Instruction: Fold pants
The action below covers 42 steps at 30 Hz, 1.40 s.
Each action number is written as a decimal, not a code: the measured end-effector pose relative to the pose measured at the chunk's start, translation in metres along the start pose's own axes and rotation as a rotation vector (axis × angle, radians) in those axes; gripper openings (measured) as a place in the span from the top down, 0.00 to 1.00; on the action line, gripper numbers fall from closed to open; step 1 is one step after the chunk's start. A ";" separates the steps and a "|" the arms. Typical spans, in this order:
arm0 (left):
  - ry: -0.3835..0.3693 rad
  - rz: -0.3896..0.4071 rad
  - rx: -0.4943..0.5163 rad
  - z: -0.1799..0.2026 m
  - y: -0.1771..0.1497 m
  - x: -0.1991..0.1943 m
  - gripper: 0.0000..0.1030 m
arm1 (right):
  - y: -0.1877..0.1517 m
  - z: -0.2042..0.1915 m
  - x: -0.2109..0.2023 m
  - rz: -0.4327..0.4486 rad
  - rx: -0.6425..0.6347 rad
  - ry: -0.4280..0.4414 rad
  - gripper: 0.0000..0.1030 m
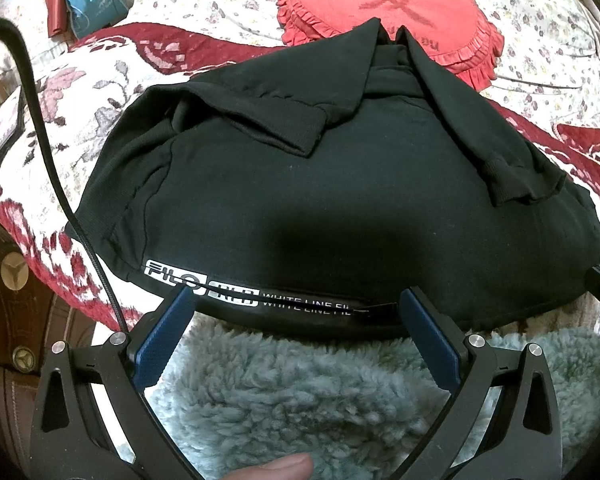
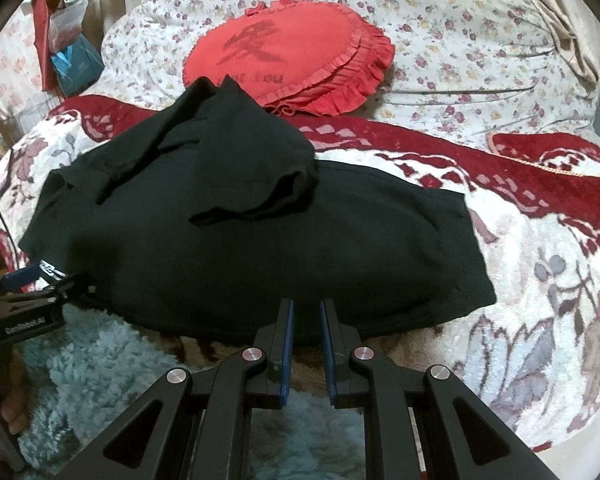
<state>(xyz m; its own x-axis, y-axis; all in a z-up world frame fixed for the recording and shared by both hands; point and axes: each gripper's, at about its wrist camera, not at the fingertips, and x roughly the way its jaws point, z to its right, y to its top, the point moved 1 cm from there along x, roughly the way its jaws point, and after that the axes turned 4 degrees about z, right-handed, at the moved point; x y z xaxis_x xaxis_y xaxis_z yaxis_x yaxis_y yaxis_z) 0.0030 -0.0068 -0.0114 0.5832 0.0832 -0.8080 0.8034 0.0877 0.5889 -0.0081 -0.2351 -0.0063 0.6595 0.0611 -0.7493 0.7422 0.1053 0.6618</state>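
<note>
**Tongs poised at the near hem of the half-folded pants**

Left tongs (image 1: 296, 300) stand spread wide, empty, their blue pads straddling the printed white lettering on the near edge of the black pants (image 1: 300, 184). Right tongs (image 2: 306, 308) are nearly pressed together with a narrow gap, pinching nothing, tips just at the same near edge further toward the right-hand end. The pants lie ahead of both tongs on the patterned bed blanket (image 2: 540, 280), both cuffed legs already thrown back over the body; a red ruffled cushion (image 2: 296, 56) sits beyond. For a clean next fold, I judge each tool should bite through all layers at the hem, lift evenly, and carry the edge away without dragging the loose cuffs askew.
</note>
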 end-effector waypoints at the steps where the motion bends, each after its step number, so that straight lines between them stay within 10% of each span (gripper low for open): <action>1: -0.001 -0.002 -0.002 0.000 0.000 0.000 0.01 | 0.000 -0.001 0.001 -0.006 -0.003 -0.028 0.89; 33: -0.026 -0.021 -0.016 -0.003 0.000 0.002 0.01 | 0.000 -0.004 0.007 -0.045 -0.031 -0.132 0.89; 42: -0.185 0.133 -0.033 -0.050 0.021 -0.027 0.01 | 0.035 -0.014 -0.024 0.140 -0.168 0.183 0.88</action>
<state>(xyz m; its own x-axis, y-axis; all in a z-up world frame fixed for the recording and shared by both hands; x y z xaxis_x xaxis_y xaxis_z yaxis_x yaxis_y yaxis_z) -0.0016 0.0423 0.0234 0.6984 -0.0866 -0.7104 0.7152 0.1210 0.6883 -0.0001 -0.2193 0.0347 0.7101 0.2629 -0.6532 0.6056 0.2453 0.7570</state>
